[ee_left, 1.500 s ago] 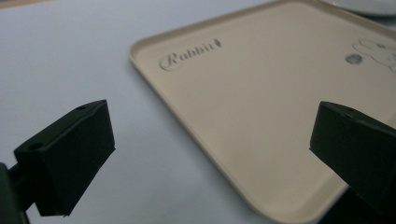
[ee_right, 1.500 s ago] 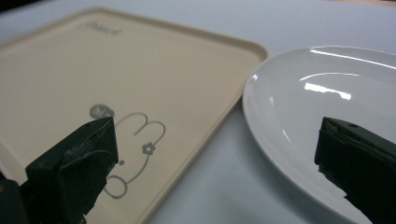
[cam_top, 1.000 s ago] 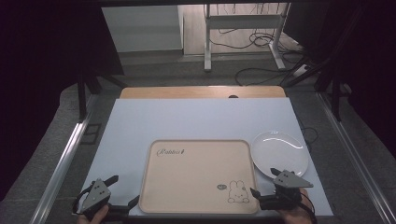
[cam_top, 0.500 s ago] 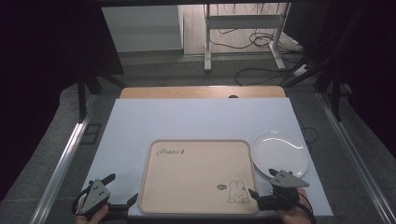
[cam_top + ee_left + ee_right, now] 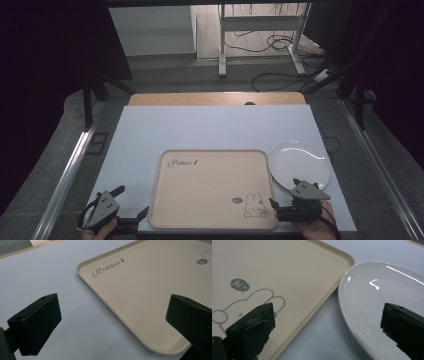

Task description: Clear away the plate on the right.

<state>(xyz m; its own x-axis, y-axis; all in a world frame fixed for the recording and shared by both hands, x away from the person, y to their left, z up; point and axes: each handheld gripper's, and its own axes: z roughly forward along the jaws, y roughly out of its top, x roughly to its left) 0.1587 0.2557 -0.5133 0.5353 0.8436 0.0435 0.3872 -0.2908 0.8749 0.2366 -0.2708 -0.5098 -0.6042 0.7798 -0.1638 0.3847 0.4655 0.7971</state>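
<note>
At the near left corner of the surface, the left hand-held gripper (image 5: 131,206) sits with its jaws spread wide apart and nothing between them; in the left gripper view one jaw hangs over bare white surface (image 5: 50,272) and the other over the near corner of the tray. Beside it lies the beige tray (image 5: 215,185), flat and bare, with the word "Rabbit" (image 5: 108,268) printed near its far left corner. Near the tray's right corner the right hand-held gripper (image 5: 284,201) is held low, its jaws also wide apart and empty. In the right gripper view one jaw hovers above the rabbit drawing (image 5: 249,305) with its "hi~" speech bubble (image 5: 240,285), the other above the white plate (image 5: 387,295). That glossy plate (image 5: 299,163) rests on the surface just beside the tray's right edge; whether they touch I cannot tell
</note>
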